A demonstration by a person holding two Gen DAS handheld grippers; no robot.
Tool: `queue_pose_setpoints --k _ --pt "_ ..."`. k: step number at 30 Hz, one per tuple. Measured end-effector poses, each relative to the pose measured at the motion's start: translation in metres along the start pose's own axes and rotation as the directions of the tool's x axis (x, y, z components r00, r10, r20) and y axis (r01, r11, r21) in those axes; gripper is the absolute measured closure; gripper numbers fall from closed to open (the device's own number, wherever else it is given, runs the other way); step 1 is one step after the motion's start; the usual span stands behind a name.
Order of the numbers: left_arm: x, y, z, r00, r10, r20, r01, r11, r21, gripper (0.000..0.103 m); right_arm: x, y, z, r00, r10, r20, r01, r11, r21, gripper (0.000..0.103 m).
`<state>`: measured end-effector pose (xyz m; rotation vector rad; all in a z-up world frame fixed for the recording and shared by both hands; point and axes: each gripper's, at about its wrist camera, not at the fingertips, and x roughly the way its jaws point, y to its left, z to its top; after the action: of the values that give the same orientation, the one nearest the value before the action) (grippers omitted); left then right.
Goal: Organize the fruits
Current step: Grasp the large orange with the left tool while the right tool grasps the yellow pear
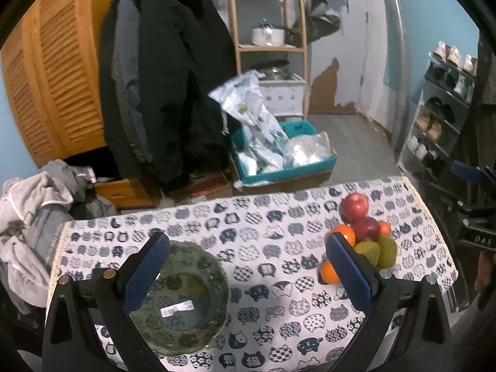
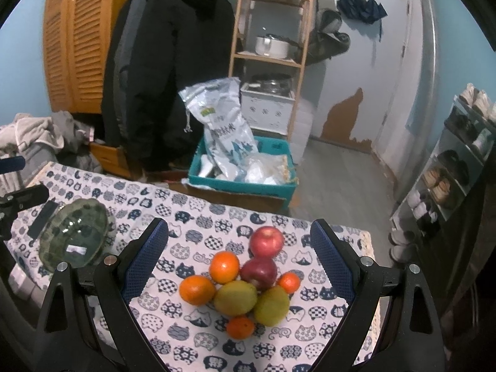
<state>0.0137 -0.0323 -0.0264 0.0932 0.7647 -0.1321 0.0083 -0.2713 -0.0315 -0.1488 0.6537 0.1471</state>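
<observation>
Cat-print cloth covers your tabletop (image 2: pixel 198 248). Your left gripper (image 1: pixel 248 266) hangs spread wide over the green bowl (image 1: pixel 186 297); your right gripper (image 2: pixel 238 266), equally spread, frames the fruit pile (image 2: pixel 245 282), touching nothing.

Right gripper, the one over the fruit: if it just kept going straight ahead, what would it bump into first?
Most likely the fruit pile. The right gripper is open, and the dark red apple and an orange sit squarely between its fingers, on the cat-print tablecloth. Depth is hard to judge, so which fruit comes first is uncertain.
</observation>
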Motion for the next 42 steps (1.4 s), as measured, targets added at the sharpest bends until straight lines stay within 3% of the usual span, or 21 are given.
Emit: queue_pose_setpoints --k 11,22,31,37,42 --pt "0.055 -0.035 -0.009 0.99 -0.075 -0.118 0.08 0.996 0.038 0.001 0.04 -0.04 -0.029 0.987 -0.063 -0.148 0.073 0.995 0.064 0.012" --pt "0.117 -0.066 -0.029 0.966 -0.072 -0.248 0.103 0.988 0.117 0.001 0.097 -0.082 -0.077 0.935 -0.071 -0.346 0.121 0.985 0.125 0.012" --pt "0.154 -0.086 -0.042 0.946 -0.084 -0.312 0.137 0.979 0.15 0.001 0.145 -0.098 -0.113 0.881 0.006 -0.473 0.105 0.973 0.207 0.012" --pt "0.177 -0.1 -0.051 0.928 -0.097 -0.361 0.166 0.972 0.165 0.001 0.174 -0.1 -0.131 0.849 0.054 -0.526 0.089 0.966 0.243 0.018" --pt "0.188 -0.111 -0.056 0.92 -0.106 -0.377 0.189 0.963 0.19 0.001 0.185 -0.108 -0.139 0.845 0.144 -0.515 0.042 0.942 0.333 0.019"
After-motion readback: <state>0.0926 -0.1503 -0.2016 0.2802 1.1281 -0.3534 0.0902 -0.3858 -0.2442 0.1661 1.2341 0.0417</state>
